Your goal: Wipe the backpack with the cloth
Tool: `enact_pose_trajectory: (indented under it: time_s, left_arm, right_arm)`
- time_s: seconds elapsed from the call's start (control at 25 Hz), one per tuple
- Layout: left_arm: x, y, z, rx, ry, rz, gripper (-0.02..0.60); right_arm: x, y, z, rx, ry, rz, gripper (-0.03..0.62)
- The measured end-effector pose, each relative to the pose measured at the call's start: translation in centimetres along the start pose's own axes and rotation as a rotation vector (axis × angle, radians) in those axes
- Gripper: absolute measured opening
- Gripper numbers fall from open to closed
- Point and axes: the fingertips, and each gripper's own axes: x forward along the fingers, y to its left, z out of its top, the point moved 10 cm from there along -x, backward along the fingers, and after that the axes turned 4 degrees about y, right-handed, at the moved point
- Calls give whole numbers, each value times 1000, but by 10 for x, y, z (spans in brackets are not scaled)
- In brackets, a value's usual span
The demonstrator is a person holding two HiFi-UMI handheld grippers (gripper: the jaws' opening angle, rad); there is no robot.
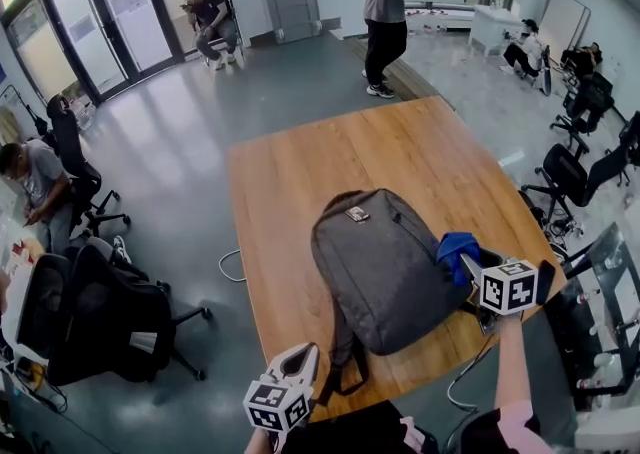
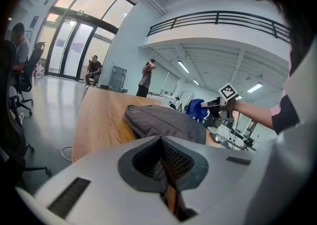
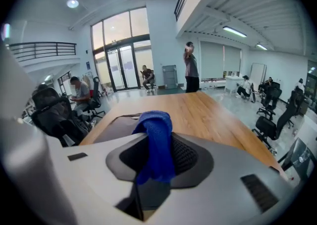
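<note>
At lower right, the cloth (image 1: 455, 245) is clamped in the right gripper (image 1: 468, 264) beside the backpack (image 1: 385, 272). The left gripper (image 1: 303, 360) is closed and empty. Wiping is judged barely begun.

Grey backpack (image 1: 385, 272) flat on table (image 1: 330, 162); bunched blue cloth (image 1: 457, 247) beside it

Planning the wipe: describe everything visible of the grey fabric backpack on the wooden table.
The grey fabric backpack lies flat on the wooden table near its front edge, top handle pointing away, small patch near the top, dark straps trailing at the bottom. The blue cloth in the right gripper is at its right side; contact unclear.
</note>
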Motion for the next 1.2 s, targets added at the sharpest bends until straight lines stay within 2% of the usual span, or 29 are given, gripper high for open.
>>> enact_pose_trajectory:
  time_s: [0.16,0.28,0.48,0.6,0.68,0.84,1.08,1.2]
  left_arm:
    - [2,-5,-2,2,-1,-3,-2]
    - [4,-7,-2,1,-4,-2,-2]
    - [8,-11,-4,0,3,-2,-2]
    - [10,-10,-5,0,5,1,-2]
    - [11,-12,-5,0,9,-1,-2]
    - [17,-14,-3,6,17,-5,-2]
    - [19,-17,-1,13,12,1,-2]
    - [19,-16,0,9,10,12,-2]
  right_arm:
    - [-32,67,-3,-79,-79,168,121]
    - [-46,118,-22,-94,-84,308,121]
    - [-51,192,-75,-147,16,497,121]
    - [-43,214,-103,-127,83,544,121]
    - [-37,215,-112,-114,122,522,121]
    - [-27,188,-109,-147,154,420,121]
    - [-36,106,-102,-33,109,218,121]
    - [-40,66,-97,-27,100,92,121]
